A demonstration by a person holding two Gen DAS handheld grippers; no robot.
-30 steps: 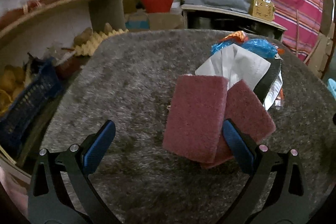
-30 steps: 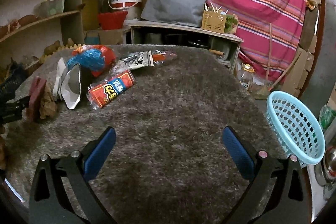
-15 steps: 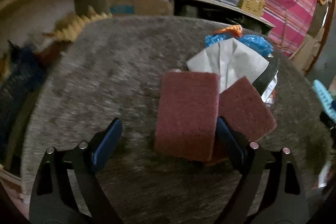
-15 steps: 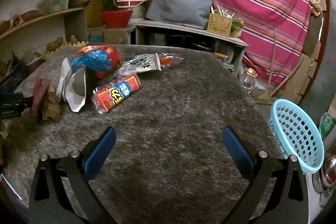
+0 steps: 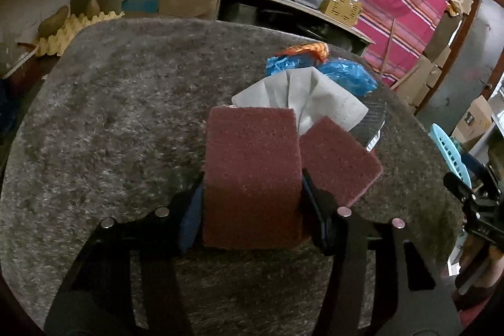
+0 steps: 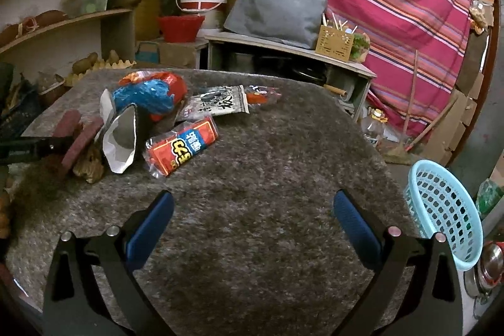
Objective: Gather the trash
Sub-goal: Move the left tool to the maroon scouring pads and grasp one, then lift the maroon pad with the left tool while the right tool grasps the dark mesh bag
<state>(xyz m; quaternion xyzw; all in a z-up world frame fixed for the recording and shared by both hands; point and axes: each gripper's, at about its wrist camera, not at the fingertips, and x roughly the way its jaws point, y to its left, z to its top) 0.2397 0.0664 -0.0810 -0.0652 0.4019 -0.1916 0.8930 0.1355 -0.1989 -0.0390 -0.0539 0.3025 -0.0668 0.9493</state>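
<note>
Change, left gripper: a second ago its blue pads stood wide apart on either side of the scouring pads; now the fingers have drawn in and press both flanks of the upright scouring pad.
Change, right gripper: as before, fingers spread wide with nothing between them, above bare rug.
Grey shag rug: one, covering the whole tabletop; all the trash lies on it.
Blue basket: one, pale blue with a perforated wall, off the rug's right edge, well apart from the trash.
Scouring pads: two, both maroon and coarse. The larger stands on edge in the left gripper; the second pad leans just right of it, outside the right finger and touching the first.
White paper: one crumpled sheet, directly behind the two pads.
Snack wrappers: three counted in the right wrist view. A red packet with yellow and blue lettering, a black-and-white packet behind it, and a small clear-and-red one farthest back.
Blue plastic bag: one, crumpled, resting against an orange-red bag at the back of the pile.
Brown scrap: one crumpled piece, just beside the pads.
Pile position: left half of the rug, well left of the right gripper.
</note>
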